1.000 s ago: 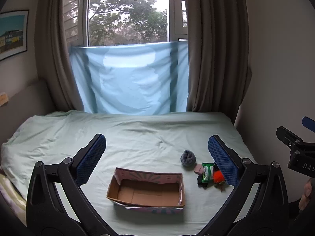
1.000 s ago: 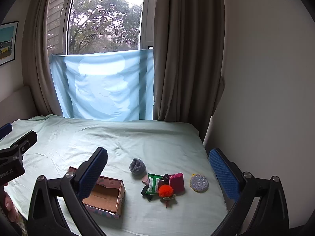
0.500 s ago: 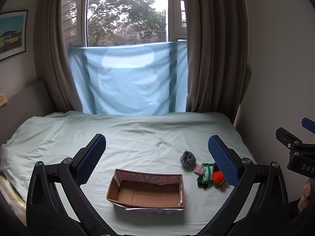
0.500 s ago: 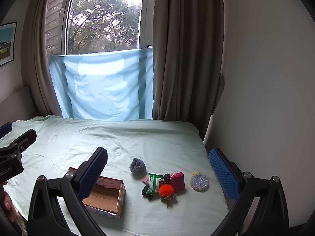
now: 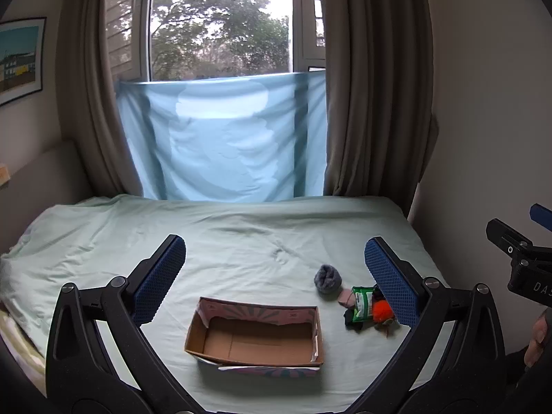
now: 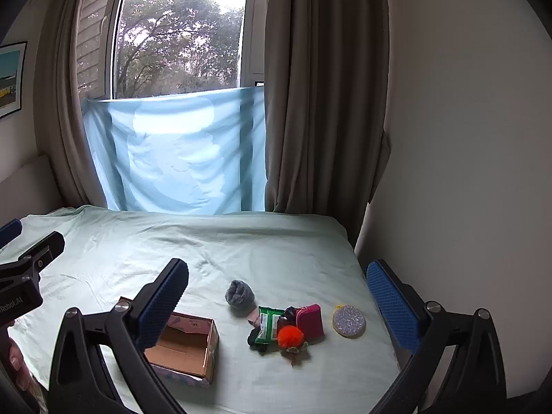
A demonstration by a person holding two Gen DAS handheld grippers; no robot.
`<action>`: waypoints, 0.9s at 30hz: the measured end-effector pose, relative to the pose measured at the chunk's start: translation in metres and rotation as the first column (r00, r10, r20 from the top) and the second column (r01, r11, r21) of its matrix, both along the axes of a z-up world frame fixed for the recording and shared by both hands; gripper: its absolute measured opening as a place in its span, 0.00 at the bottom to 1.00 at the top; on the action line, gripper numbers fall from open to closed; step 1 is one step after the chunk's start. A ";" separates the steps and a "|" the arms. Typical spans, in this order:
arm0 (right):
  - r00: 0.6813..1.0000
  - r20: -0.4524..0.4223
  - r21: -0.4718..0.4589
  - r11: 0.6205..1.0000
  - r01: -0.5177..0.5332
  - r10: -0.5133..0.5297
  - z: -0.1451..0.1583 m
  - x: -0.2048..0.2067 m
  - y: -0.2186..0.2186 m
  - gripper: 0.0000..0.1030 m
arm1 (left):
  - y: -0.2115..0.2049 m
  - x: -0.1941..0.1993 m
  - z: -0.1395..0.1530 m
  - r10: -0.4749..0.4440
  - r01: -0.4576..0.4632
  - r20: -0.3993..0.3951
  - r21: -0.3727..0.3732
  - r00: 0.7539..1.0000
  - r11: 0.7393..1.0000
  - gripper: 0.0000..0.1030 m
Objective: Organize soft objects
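An empty cardboard box (image 5: 255,339) (image 6: 188,345) sits on the pale green bed (image 5: 224,241). To its right lie a rolled grey sock (image 5: 327,278) (image 6: 239,295), a green packet (image 5: 362,303) (image 6: 269,322), an orange pompom toy (image 5: 382,312) (image 6: 290,336), a pink pouch (image 6: 310,319) and a glittery round pad (image 6: 349,321). My left gripper (image 5: 276,272) hangs open above the box, holding nothing. My right gripper (image 6: 277,296) is open above the pile, also holding nothing. The left gripper's right finger hides part of the pile.
A wall (image 6: 465,172) borders the bed's right edge. Curtains (image 5: 372,103) and a blue cloth (image 5: 224,145) under the window close off the far side. A headboard (image 5: 38,179) stands at the left. A person's fingers (image 6: 15,358) show at the frame edge.
Both views have shifted very slightly; the box and soft objects lie where they were. Both grippers stay open.
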State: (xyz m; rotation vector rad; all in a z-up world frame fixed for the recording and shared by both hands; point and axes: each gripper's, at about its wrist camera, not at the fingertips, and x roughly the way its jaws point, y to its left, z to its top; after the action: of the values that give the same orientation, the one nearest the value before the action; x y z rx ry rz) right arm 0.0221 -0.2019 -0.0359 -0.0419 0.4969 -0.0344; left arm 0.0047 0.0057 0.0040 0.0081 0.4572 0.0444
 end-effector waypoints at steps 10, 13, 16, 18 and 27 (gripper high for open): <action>1.000 0.005 0.008 1.000 0.005 -0.005 0.000 0.002 0.000 1.00 | 0.003 0.005 0.002 -0.005 0.005 -0.004 -0.010 1.000 1.000 1.00; 1.000 0.005 0.005 1.000 0.006 -0.006 -0.001 0.001 0.001 1.00 | 0.004 0.006 0.002 -0.006 0.006 -0.006 -0.011 1.000 1.000 1.00; 1.000 0.004 0.005 1.000 0.004 -0.004 -0.002 0.001 0.002 1.00 | 0.005 0.007 0.001 -0.007 0.007 -0.009 -0.014 1.000 1.000 1.00; 1.000 0.004 0.006 1.000 0.004 -0.004 -0.002 0.001 0.001 1.00 | 0.006 0.008 0.001 -0.008 0.007 -0.010 -0.016 1.000 1.000 1.00; 1.000 0.007 0.005 1.000 0.003 -0.003 -0.002 0.002 0.003 1.00 | 0.008 0.009 -0.001 -0.010 0.010 -0.014 -0.023 1.000 1.000 1.00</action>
State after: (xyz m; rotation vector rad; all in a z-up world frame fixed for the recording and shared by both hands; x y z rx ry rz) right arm 0.0241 -0.1994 -0.0380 -0.0361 0.4897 -0.0367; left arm 0.0134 0.0137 0.0031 -0.0118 0.4721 0.0293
